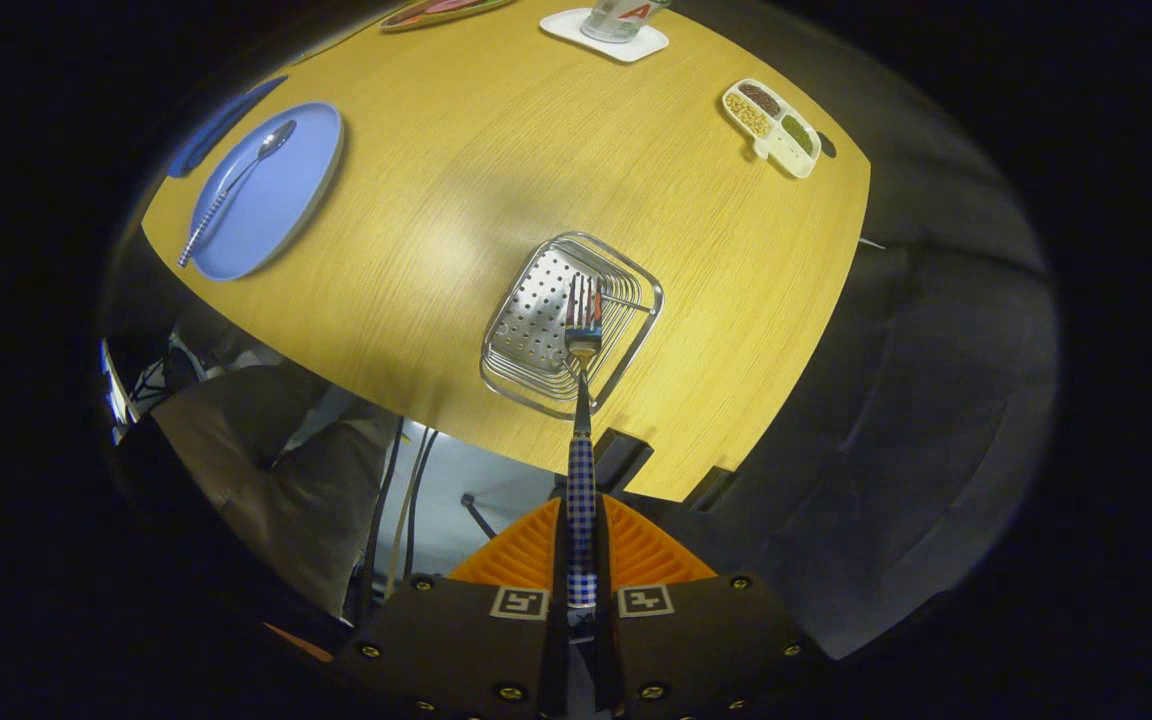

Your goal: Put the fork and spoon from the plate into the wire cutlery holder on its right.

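The table [456, 150] is yellow wood. On it sits a blue plate [281, 205] at one side and a wire cutlery holder [526, 330] near the front edge. Farther back are a white tray of beans [771, 128], a white coaster [604, 38] and a flat dish [436, 10].

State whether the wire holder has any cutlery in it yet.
Empty: the holder's perforated floor is bare. The fork hangs above it, handle clamped between the fingers; the spoon lies on the plate.
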